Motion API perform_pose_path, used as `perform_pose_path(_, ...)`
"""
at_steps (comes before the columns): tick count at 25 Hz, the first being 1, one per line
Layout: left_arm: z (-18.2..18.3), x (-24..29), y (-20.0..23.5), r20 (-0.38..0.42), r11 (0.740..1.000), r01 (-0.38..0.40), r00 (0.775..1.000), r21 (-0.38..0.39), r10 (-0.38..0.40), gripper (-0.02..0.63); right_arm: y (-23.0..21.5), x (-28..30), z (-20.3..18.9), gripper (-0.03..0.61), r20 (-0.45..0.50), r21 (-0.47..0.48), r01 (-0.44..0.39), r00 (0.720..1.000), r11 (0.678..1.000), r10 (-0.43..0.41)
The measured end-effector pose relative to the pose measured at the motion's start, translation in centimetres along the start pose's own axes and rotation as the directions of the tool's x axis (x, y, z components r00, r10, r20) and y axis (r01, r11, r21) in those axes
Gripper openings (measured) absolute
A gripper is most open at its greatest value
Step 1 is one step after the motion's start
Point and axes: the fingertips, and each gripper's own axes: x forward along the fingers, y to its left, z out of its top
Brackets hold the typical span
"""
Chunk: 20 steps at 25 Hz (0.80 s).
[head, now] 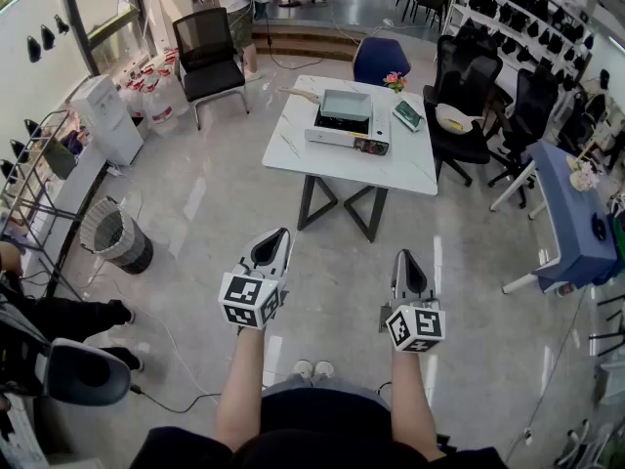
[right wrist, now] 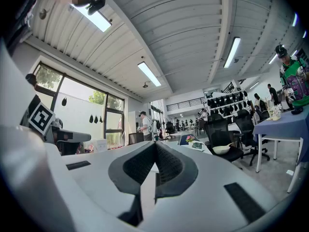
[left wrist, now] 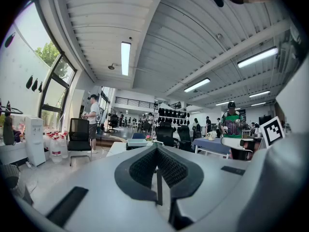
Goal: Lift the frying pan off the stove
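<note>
A pale green square frying pan [head: 347,104] with a wooden handle [head: 298,94] rests on a white portable stove [head: 345,133], on a white table [head: 415,169] across the floor from me. In the head view both grippers are held low in front of the person, well short of the table. The left gripper [head: 274,246] is shut with nothing in it, and so is the right gripper [head: 409,268]. The left gripper view shows its own closed jaws [left wrist: 157,147] with the pan [left wrist: 136,141] small and far beyond. In the right gripper view the closed jaws [right wrist: 154,143] point toward the table's end.
A black chair [head: 207,52] and a blue chair [head: 381,59] stand behind the table, and black office chairs [head: 469,115] to its right. A flower pot [head: 395,81] sits on the table. A wire bin [head: 115,234] is at left, a blue table [head: 571,213] at right. Grey floor lies between.
</note>
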Motion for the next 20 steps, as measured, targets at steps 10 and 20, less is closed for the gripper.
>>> perform_pose_path(10, -0.36, 0.09, -0.5, -0.001, 1.0, 0.003, 1.0, -0.002, -0.003, 0.018, -0.25, -0.29, -0.18, 0.0, 0.002, 0.0, -0.001, 1.0, 1.0, 0.001)
perform_pose_path(20, -0.65, 0.14, -0.66, -0.011, 1.0, 0.014, 1.0, -0.013, -0.014, 0.018, 0.15, -0.58, 0.44, 0.002, -0.009, 0.018, 0.018, 1.0, 1.0, -0.018)
